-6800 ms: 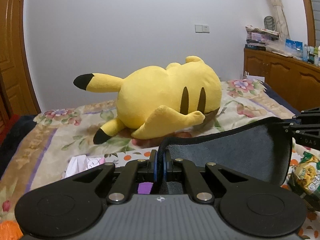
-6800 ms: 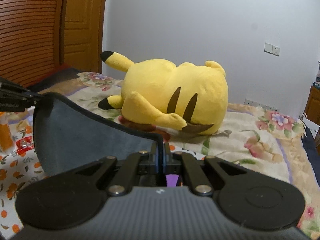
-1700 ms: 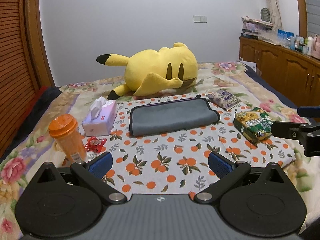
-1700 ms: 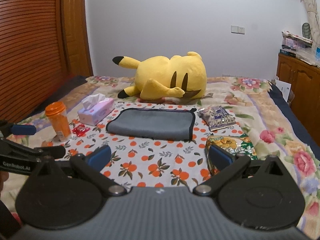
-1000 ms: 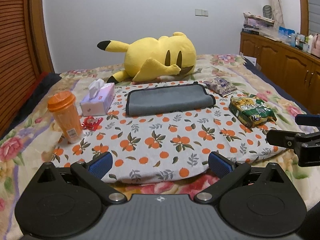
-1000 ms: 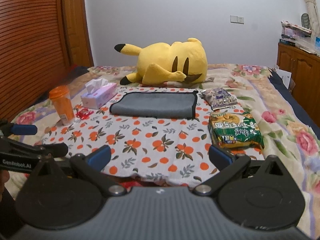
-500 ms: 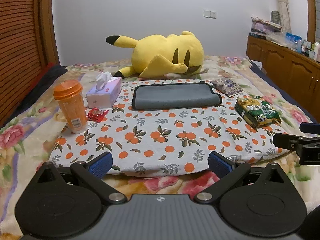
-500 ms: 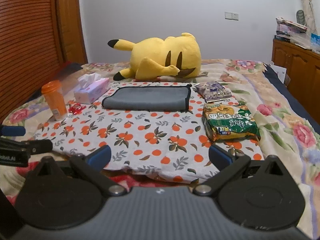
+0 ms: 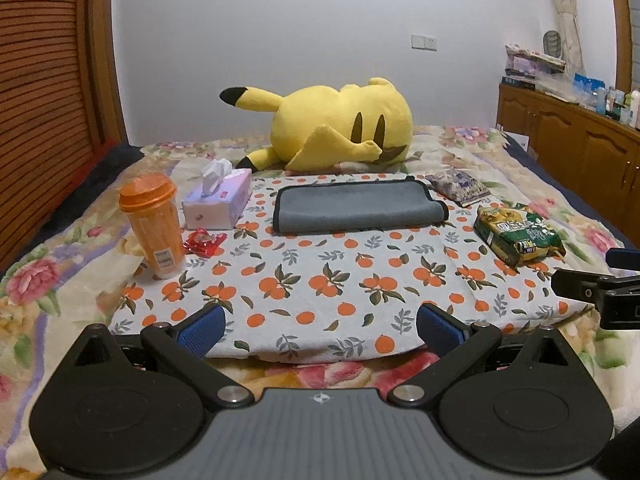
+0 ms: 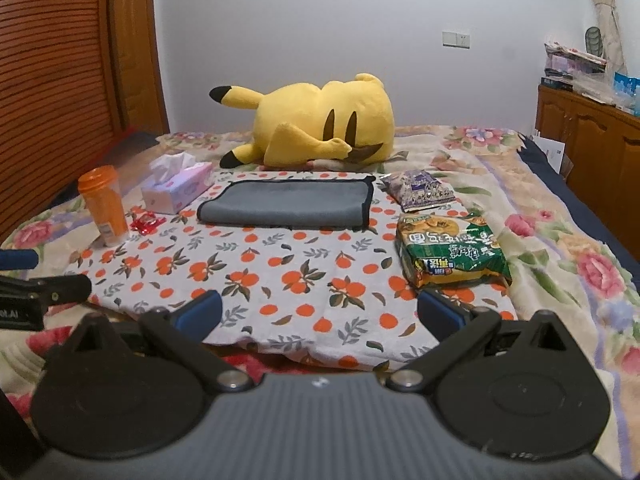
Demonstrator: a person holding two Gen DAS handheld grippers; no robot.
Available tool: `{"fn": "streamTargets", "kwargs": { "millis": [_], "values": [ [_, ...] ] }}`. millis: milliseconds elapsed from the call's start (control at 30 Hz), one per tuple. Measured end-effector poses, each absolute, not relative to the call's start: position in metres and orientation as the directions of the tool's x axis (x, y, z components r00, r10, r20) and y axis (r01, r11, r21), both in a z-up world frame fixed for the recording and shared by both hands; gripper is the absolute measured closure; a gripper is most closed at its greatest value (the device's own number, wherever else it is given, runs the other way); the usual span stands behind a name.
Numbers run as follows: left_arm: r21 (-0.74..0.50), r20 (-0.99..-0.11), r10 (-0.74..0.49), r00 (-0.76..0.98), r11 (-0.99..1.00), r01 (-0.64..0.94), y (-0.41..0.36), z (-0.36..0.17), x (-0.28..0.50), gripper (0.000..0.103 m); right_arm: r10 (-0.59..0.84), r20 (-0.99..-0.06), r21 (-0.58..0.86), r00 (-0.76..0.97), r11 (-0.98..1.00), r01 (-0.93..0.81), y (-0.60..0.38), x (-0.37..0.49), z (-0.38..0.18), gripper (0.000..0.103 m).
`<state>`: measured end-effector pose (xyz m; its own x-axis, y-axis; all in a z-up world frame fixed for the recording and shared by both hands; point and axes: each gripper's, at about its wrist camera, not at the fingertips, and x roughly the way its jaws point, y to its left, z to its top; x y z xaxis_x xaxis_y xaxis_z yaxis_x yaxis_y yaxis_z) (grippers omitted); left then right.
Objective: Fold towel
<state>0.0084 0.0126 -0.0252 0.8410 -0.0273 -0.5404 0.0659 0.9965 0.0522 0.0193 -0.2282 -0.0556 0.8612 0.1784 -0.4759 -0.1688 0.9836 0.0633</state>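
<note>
A grey towel [image 9: 356,205] with a dark hem lies folded into a flat rectangle at the far side of an orange-print cloth [image 9: 320,280] on the bed; it also shows in the right wrist view [image 10: 286,204]. My left gripper [image 9: 320,326] is open and empty, held back at the cloth's near edge. My right gripper [image 10: 320,312] is open and empty too, at the same near edge. Each gripper's side shows at the edge of the other's view.
A yellow plush toy [image 9: 340,124] lies behind the towel. An orange cup [image 9: 150,224], tissue box [image 9: 218,204] and red wrapper [image 9: 204,242] are on the left. Two snack bags [image 9: 520,234] [image 9: 458,186] are on the right. Wooden cabinets [image 9: 568,140] stand at the right.
Both grippers held the towel raised, then laid it folded and let go. Over the last second both have drawn further back from it toward the cloth's near edge, open.
</note>
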Motion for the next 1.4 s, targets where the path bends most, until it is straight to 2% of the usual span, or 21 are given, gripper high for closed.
{"fn": "streamTargets", "kwargs": {
  "millis": [900, 1400],
  "values": [
    [0.074, -0.410, -0.038, 0.911, 0.994, 0.075, 0.009, -0.011, -0.012, 0.000, 0.160, -0.392, 0.071, 0.906, 0.987, -0.144, -0.236, 0.008, -0.049, 0.000],
    [0.072, -0.363, -0.038, 0.931, 0.995, 0.069, 0.010, -0.006, -0.017, 0.000, 0.144, -0.310, 0.073, 0.940, 0.989, -0.128, -0.241, -0.002, -0.041, 0.000]
  ]
}}
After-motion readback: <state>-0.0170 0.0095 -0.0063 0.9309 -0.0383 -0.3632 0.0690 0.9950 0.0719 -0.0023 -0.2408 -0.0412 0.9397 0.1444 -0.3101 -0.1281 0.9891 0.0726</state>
